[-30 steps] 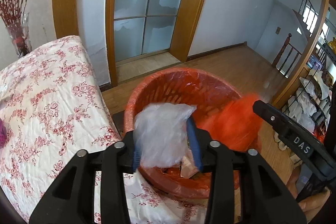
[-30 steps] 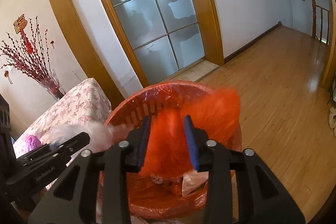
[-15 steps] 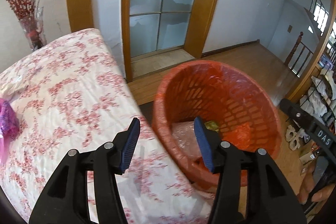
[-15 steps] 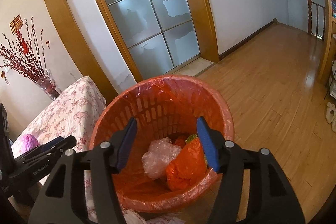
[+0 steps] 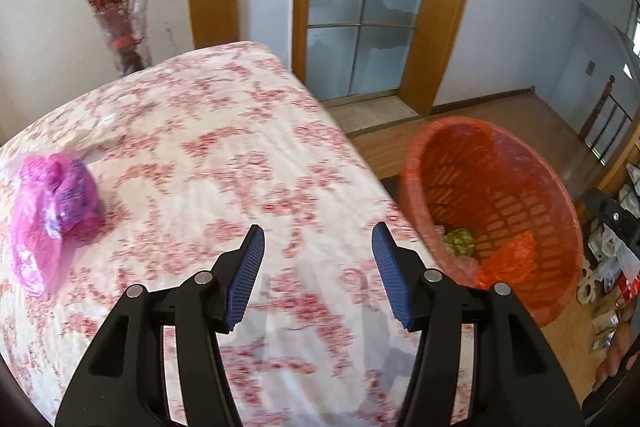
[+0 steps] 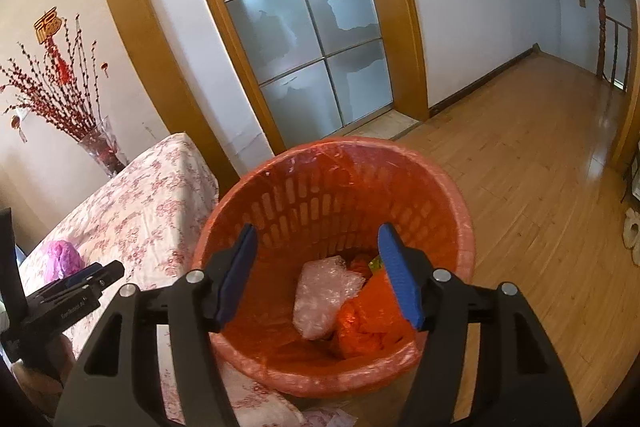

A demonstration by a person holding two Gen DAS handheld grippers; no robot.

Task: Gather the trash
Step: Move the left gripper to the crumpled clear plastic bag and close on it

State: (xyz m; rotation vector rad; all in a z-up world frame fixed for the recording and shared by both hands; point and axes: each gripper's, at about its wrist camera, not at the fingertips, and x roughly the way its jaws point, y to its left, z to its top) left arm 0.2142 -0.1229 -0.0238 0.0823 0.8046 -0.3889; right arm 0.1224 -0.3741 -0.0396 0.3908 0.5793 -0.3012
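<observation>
A: Both bags have dropped; the clear bag (image 6: 324, 291) and orange bag (image 6: 368, 319) now lie in the bin (image 6: 460, 211). The left tool (image 5: 318, 267) has swung over the worktop (image 5: 240, 155).

B: Tools?

A: The left tool and the right tool (image 6: 318, 275) both have jaws that have just been opening, and both are empty.

B: Next is probably the pink bag (image 5: 52, 211). Come in low and pinch a bunched fold, not the cloth.

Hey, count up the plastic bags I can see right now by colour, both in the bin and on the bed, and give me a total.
Clear bag, in the orange bin: 1
Orange bag, in the bin: 1
Pink bag, on the floral bedspread: 1
Total: 3 bags
</observation>
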